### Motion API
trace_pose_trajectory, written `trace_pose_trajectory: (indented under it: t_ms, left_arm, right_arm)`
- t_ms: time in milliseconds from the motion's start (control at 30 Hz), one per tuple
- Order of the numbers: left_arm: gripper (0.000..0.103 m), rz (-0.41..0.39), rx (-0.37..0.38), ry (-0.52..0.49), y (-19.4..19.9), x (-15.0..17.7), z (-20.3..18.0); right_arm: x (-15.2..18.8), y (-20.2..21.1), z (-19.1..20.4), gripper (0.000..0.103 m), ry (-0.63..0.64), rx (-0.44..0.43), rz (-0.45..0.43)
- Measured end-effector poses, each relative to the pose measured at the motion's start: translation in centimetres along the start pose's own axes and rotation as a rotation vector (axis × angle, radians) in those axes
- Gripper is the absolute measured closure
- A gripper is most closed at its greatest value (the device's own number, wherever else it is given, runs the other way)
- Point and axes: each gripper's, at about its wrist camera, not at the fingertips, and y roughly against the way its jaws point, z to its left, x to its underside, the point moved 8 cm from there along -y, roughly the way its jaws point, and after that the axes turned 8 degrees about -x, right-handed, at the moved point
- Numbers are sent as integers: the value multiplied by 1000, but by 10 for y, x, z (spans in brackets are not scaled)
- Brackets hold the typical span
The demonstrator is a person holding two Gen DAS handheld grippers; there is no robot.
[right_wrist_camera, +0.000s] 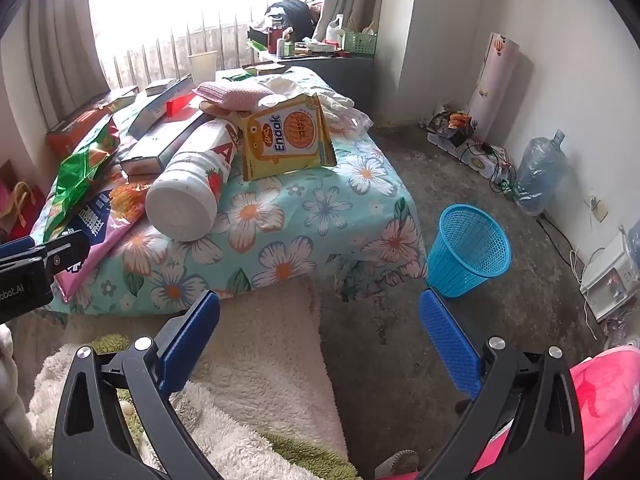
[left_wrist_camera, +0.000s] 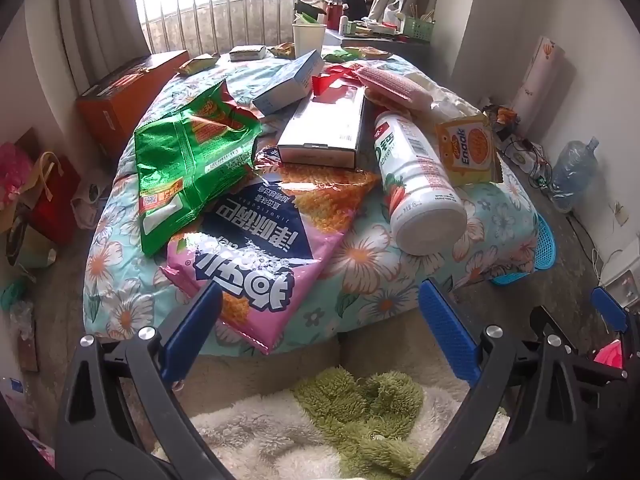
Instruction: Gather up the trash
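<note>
Trash lies on a floral-quilted bed (left_wrist_camera: pixel 360 272): a green snack bag (left_wrist_camera: pixel 188 160), a pink and navy snack bag (left_wrist_camera: pixel 256 256), a white bottle (left_wrist_camera: pixel 420 184) on its side, a yellow Enaak packet (left_wrist_camera: pixel 468 152) and a white box (left_wrist_camera: pixel 324 128). My left gripper (left_wrist_camera: pixel 320 320) is open and empty just before the bed's near edge, by the pink bag. My right gripper (right_wrist_camera: pixel 320 328) is open and empty, lower right, over the floor. A blue mesh bin (right_wrist_camera: pixel 468 248) stands on the floor right of the bed; the bottle (right_wrist_camera: pixel 188 196) and Enaak packet (right_wrist_camera: pixel 288 140) show there too.
An orange box (left_wrist_camera: pixel 128 96) lies at the bed's left. A paper cup (left_wrist_camera: pixel 308 40) and a cluttered desk (right_wrist_camera: pixel 320 52) stand at the back. A water jug (right_wrist_camera: pixel 540 172), cables and a power strip line the right wall. A fluffy white and green rug (left_wrist_camera: pixel 320 420) lies below.
</note>
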Motion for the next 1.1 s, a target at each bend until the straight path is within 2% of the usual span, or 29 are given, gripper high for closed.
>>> trace_pose_trajectory:
  t_ms: [467, 1100]
  left_arm:
    - [9, 6, 3, -1, -6, 5, 12]
    - [9, 16, -7, 1, -5, 3, 7]
  right_arm:
    - [-2, 1, -1, 6, -6, -4, 0]
    - [-4, 2, -2, 6, -9, -8, 2]
